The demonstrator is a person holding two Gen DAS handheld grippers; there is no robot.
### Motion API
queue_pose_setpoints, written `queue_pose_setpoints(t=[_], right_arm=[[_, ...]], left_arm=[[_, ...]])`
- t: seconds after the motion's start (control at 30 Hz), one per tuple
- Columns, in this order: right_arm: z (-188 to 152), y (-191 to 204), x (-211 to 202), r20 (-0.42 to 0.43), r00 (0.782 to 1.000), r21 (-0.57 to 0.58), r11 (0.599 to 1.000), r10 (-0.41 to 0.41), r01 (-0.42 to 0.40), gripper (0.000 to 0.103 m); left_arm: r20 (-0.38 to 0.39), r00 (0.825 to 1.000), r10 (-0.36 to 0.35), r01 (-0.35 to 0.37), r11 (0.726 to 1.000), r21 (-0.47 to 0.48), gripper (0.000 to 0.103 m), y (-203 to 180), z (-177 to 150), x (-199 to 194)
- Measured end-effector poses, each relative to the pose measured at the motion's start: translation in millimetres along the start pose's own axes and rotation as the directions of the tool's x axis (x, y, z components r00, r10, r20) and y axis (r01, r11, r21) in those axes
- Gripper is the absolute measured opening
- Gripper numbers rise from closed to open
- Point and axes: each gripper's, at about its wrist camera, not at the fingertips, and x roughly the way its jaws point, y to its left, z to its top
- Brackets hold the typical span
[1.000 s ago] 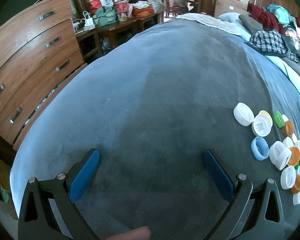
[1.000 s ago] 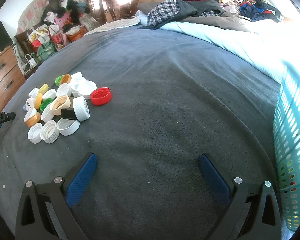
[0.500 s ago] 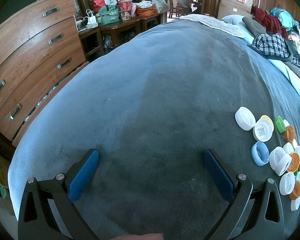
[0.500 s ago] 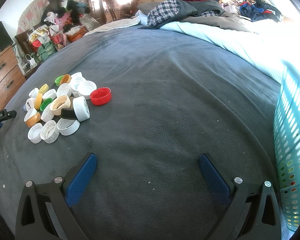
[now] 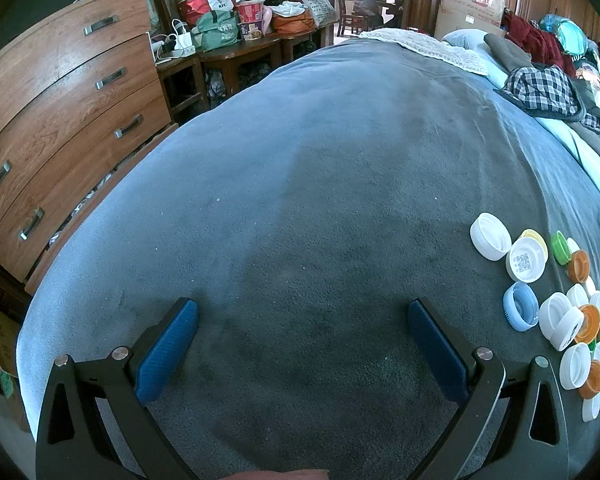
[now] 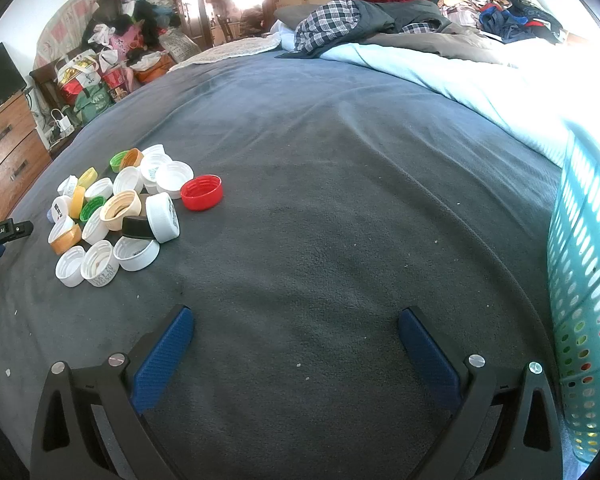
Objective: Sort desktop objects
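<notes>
A heap of bottle caps point(image 6: 120, 212) in white, orange, green and yellow lies on the grey blanket point(image 6: 320, 220), with a red cap point(image 6: 201, 192) at its right edge. In the left wrist view the same heap point(image 5: 568, 312) sits at the right, with a light blue cap point(image 5: 521, 306) on its near-left side. My left gripper point(image 5: 302, 316) is open over bare blanket, left of the heap. My right gripper point(image 6: 294, 324) is open too, with nothing between its fingers, below and right of the caps. The left gripper's tip point(image 6: 4, 234) shows at the left edge of the right wrist view.
A turquoise perforated basket point(image 6: 588, 280) stands at the right edge. A wooden chest of drawers point(image 5: 56, 128) runs along the bed's left side. Clothes point(image 6: 360, 20) are piled at the far end of the bed, and bags point(image 5: 220, 12) crowd a side table.
The left wrist view has tilted slightly, so the caps sit a little lower and farther right. The right gripper has stayed still.
</notes>
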Motion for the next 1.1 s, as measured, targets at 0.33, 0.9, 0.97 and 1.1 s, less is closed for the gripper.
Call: queue_pose_setpoints(t=[0.33,0.9,0.97,1.1], right_arm=[[0.0,0.0,-0.1,0.000,1.000,0.000,1.000,0.000,0.000,0.103],[0.2,0.1,0.1,0.000,1.000,0.000,1.000,0.000,0.000,0.103],[0.2,0.1,0.1,0.000,1.000,0.000,1.000,0.000,0.000,0.103],[0.3,0.1,0.2,0.000,1.000,0.000,1.000,0.001,-0.001,0.103]], left_arm=[[0.000,1.000,0.002,-0.002,1.000,0.004,0.102,0.1,1.1,0.1],[0.001,1.000,0.010,-0.010,1.000,0.011,0.102,-0.2,2.2,0.3],[0.001,1.000,0.010,-0.010,1.000,0.011,0.102,-0.4,2.3,0.4],[0.001,1.000,0.010,-0.010,1.000,0.011,0.102,0.0,2.3,0.4]])
